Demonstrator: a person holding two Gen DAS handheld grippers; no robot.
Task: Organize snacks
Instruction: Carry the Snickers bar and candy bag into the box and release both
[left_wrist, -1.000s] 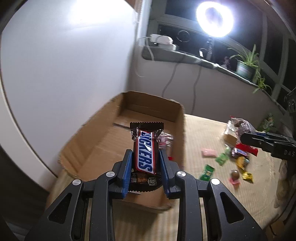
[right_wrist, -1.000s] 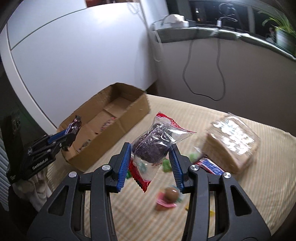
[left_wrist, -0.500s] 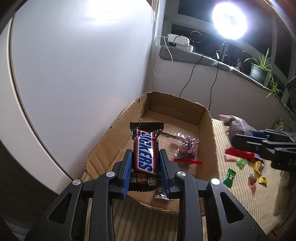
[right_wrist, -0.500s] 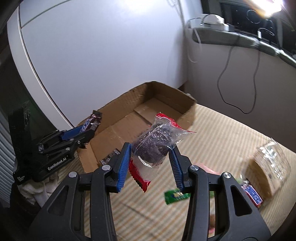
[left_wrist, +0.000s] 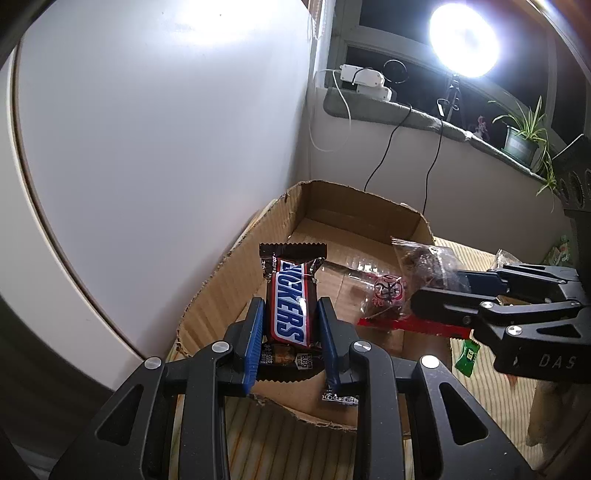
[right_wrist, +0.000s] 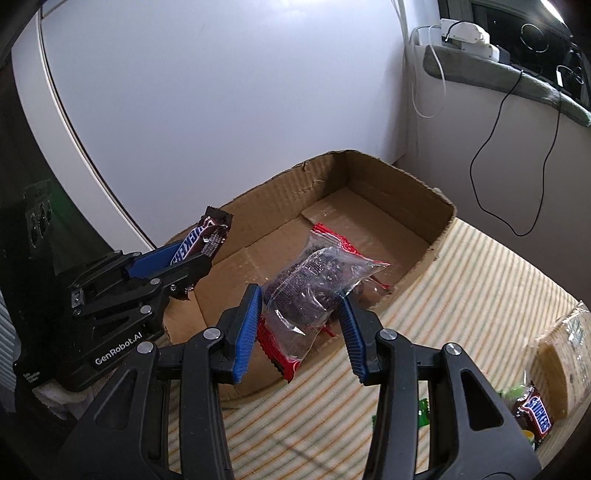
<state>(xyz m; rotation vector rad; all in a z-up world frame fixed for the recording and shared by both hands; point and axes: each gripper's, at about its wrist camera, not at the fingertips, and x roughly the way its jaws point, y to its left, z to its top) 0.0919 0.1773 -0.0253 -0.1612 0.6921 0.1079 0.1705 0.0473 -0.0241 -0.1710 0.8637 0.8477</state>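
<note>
A light, stiff candy bar (left_wrist: 290, 301) is pinched by the left gripper (left_wrist: 290, 332), while a soft, crinkly snack bag (right_wrist: 310, 291), best held at its fat middle, is squeezed by the right gripper (right_wrist: 301, 325).

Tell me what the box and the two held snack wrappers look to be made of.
Box: brown corrugated cardboard, matt, with fluting visible at its torn rim. Chocolate bar wrapper: glossy printed film, probably plastic, with crimped ends. Snack bag: clear, crinkly plastic with glare and a red edge.
</note>
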